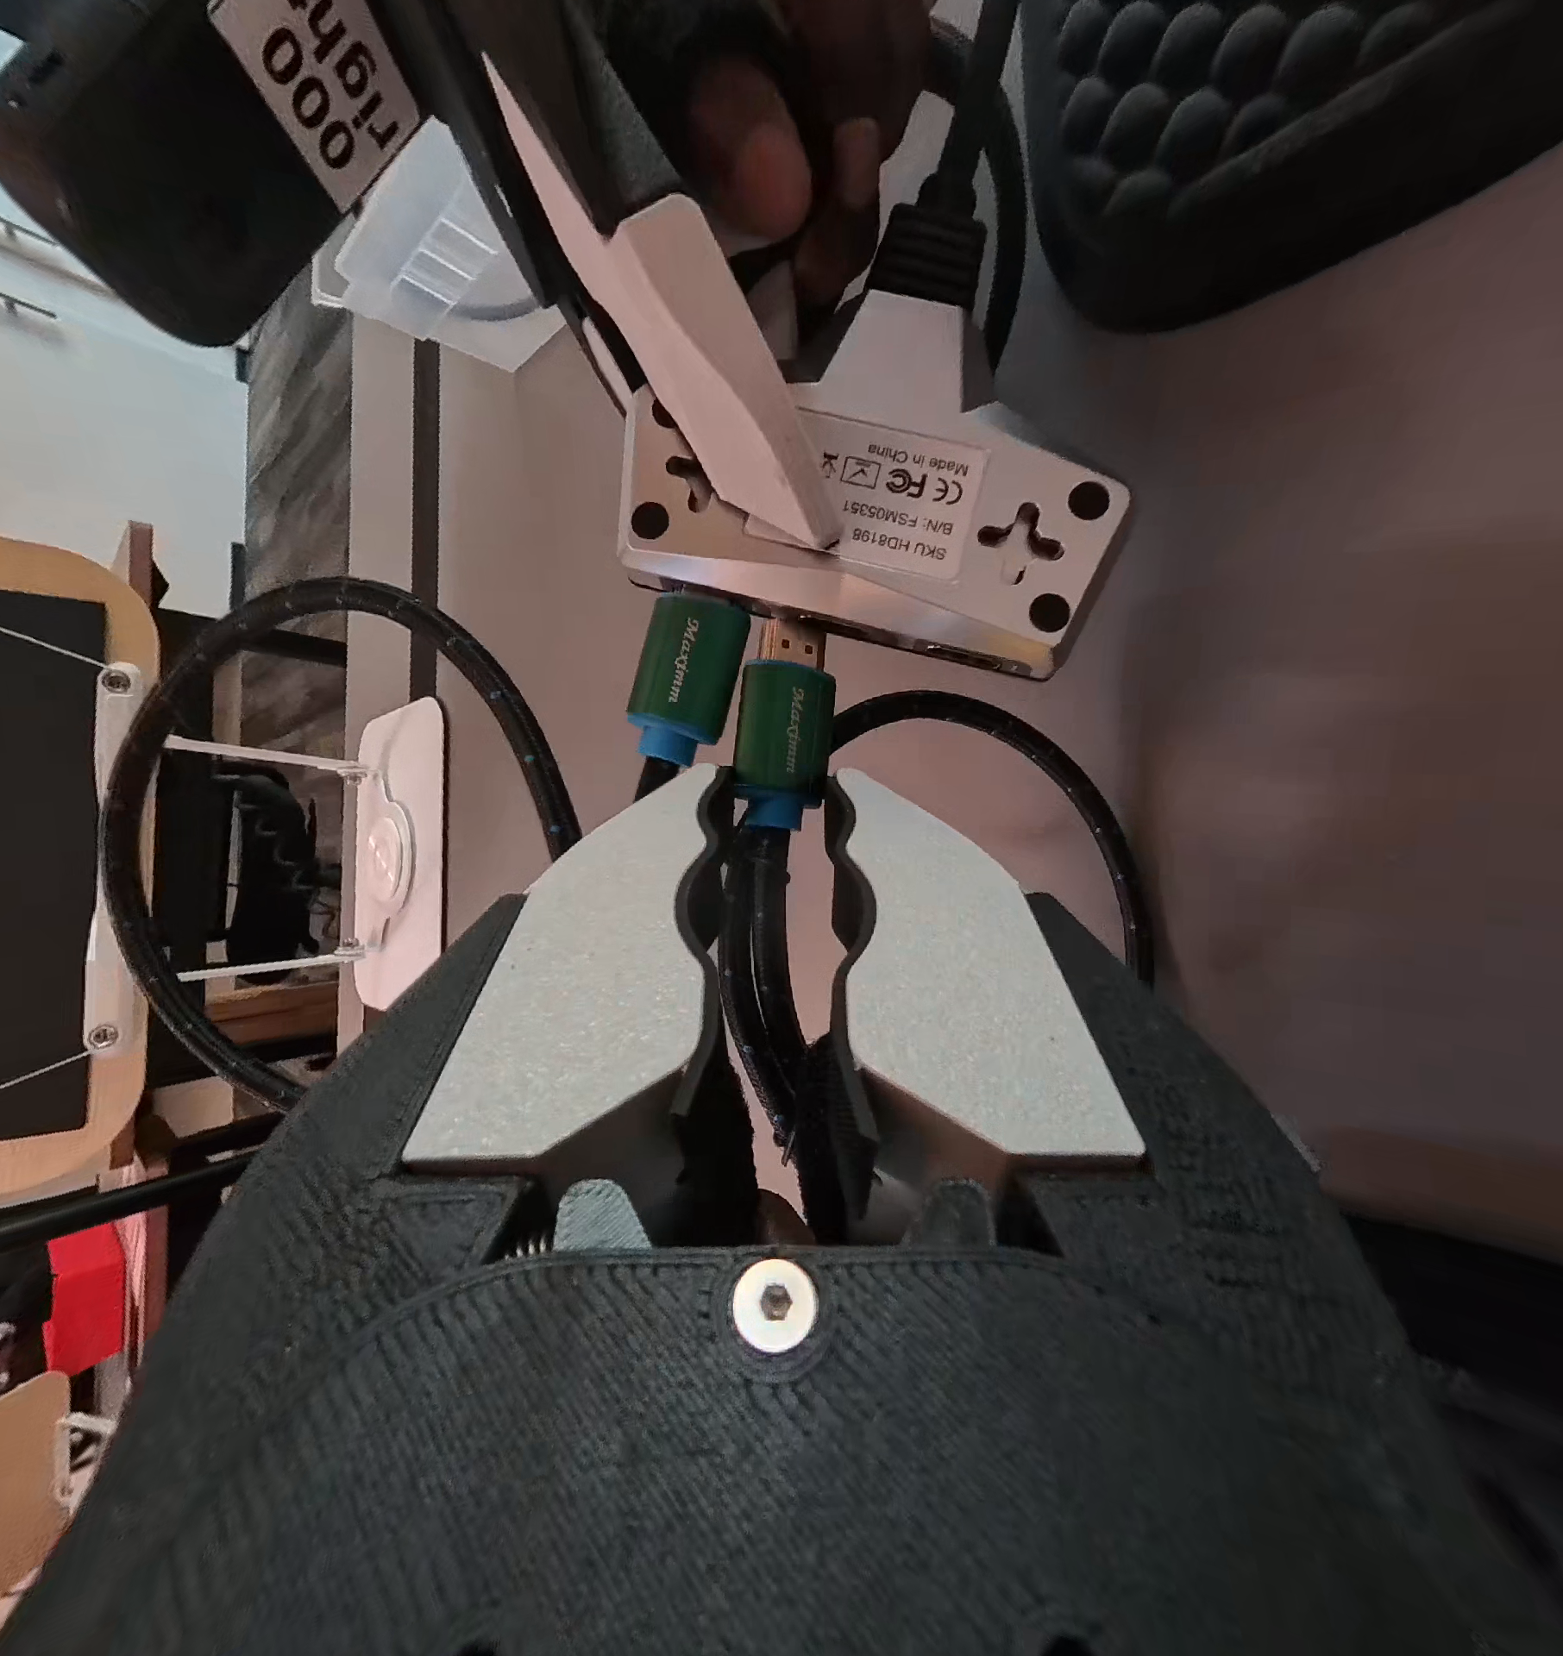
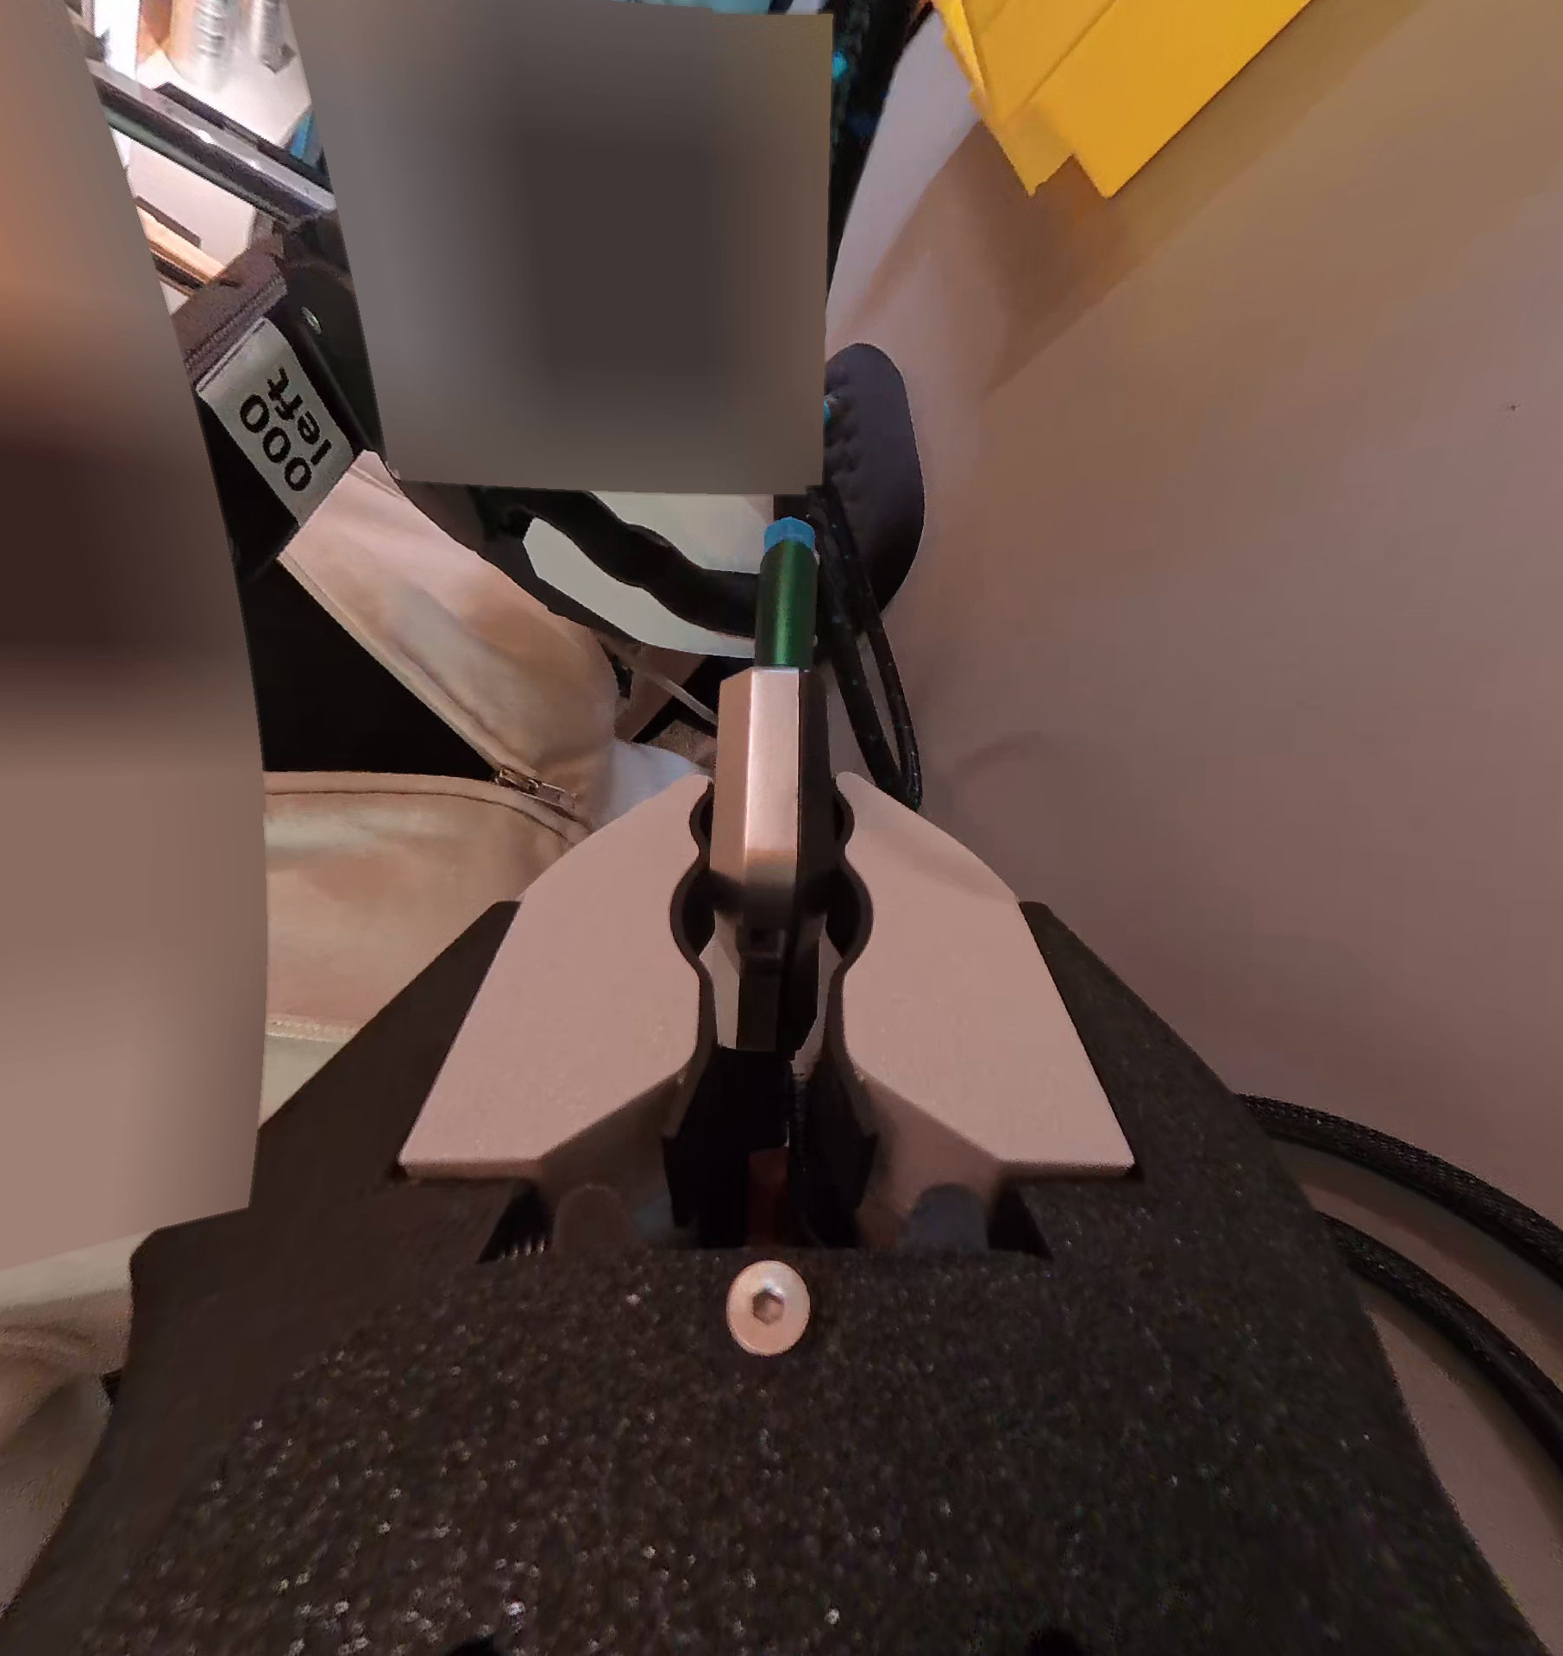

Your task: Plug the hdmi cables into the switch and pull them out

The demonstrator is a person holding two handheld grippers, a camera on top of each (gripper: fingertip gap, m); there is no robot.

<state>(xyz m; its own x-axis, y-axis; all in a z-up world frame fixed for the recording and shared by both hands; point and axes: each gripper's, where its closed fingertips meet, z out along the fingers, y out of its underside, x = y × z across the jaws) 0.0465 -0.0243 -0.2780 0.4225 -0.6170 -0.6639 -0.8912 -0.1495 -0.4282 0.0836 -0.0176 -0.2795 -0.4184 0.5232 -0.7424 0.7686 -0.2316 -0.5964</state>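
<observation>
In the left wrist view my left gripper (image 1: 778, 784) is shut on the rear end of a green HDMI plug with a blue collar (image 1: 785, 726). The plug's gold tip (image 1: 791, 641) is bare and sits right at the front edge of the silver switch (image 1: 921, 511). A second green plug (image 1: 688, 668) sits in the port beside it. A black cable plug (image 1: 930, 251) is in the switch's far side. My right gripper (image 2: 773, 793) is shut on the switch (image 2: 755, 789), seen edge-on, with a green plug (image 2: 787, 600) beyond it. One right finger (image 1: 724, 421) lies across the switch.
Black braided cable loops (image 1: 222, 806) hang left and right of the plugs. A black bumpy pad (image 1: 1298, 134) lies at the top right and a clear plastic box (image 1: 419, 233) at the top left. A yellow object (image 2: 1118, 81) and more braided cable (image 2: 1432, 1254) show in the right wrist view. My right fingertips sit around 4 cm from my left ones.
</observation>
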